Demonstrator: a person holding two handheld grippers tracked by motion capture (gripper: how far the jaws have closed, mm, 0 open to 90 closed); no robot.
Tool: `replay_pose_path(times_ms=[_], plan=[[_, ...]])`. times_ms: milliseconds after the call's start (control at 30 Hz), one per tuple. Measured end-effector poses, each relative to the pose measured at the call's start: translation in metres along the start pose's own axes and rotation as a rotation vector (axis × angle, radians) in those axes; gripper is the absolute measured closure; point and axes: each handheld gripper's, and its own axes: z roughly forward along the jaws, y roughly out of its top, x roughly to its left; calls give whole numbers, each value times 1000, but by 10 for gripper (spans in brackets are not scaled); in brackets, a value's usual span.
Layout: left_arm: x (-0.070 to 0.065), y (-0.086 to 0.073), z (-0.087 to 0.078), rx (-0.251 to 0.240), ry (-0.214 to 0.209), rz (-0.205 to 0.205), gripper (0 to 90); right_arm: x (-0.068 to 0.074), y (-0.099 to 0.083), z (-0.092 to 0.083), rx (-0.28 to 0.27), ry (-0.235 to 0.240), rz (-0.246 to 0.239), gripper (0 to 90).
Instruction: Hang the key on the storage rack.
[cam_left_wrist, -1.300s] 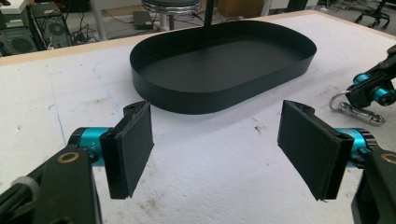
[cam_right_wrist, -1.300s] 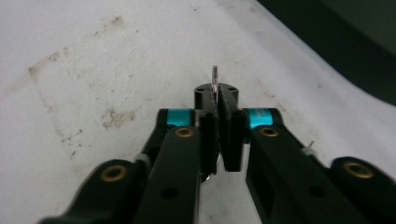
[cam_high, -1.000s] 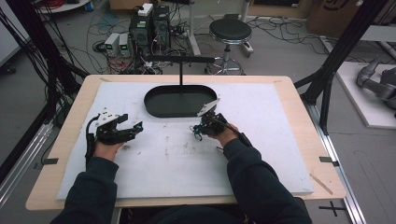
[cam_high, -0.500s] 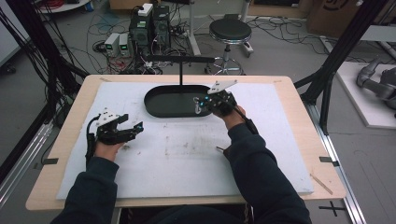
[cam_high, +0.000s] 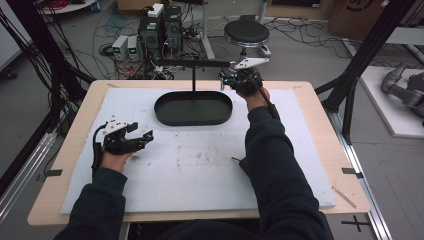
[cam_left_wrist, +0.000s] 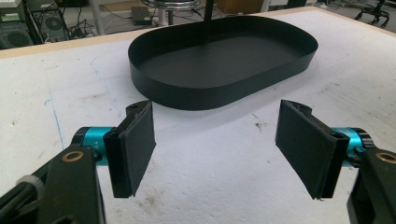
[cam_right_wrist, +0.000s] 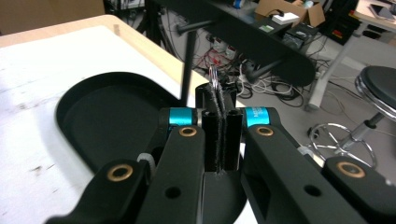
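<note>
1 black tray (cam_high: 192, 117), mid-table, with 1 post | 2 grippers: your left gripper (cam_high: 146, 138) on the mat (cam_high: 200, 170), jaws wide apart, empty | your right gripper (cam_high: 229, 80) beyond tray, jaws closed on thin wires (cam_right_wrist: 214, 78)

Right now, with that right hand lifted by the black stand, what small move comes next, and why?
Probably ease the right gripper toward the crossbar. Its jaws are shut on a thin wiry thing, and it is held up near the bar's end, perhaps to hang it there.

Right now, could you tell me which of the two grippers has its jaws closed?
The right gripper, raised by the stand's crossbar; the left gripper is open.
</note>
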Motion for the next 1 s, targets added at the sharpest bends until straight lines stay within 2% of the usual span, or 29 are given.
replay_pose_path(times_ms=[33,67,133,233,300,400,500,600,667,767,833,933,1000], plan=[[0,0,0,0,1,-2,284,-3,2,2,-9,-8,-8,900],[0,0,-1,-1,-1,-5,284,-7,5,3,-15,-25,6,900],[1,0,-1,-5,-1,-4,284,-10,5,4,-25,-22,19,900],[1,0,0,-4,-2,-7,284,-18,7,10,0,-33,31,900],[1,0,-1,-5,-1,-8,284,-20,6,11,-4,-38,31,900],[2,0,-1,-4,-1,-10,284,-25,1,18,-13,-37,71,900],[2,0,-1,-4,-1,-12,284,-28,-3,25,-14,-33,85,900],[2,0,-1,-3,-1,-10,284,-27,-5,31,-22,-54,108,900],[3,0,-1,-3,0,-11,284,-28,-6,33,-29,-74,102,881],[3,0,-1,-4,-2,-13,284,-29,-7,31,-35,-81,109,830],[3,-1,-1,-2,-4,-13,284,-33,-7,25,-30,-85,116,729],[3,-1,-1,0,-4,-13,284,-37,-7,8,-19,-119,100,564],[3,-2,-2,-2,-6,-12,284,-41,-8,-10,-63,-135,91,507]])
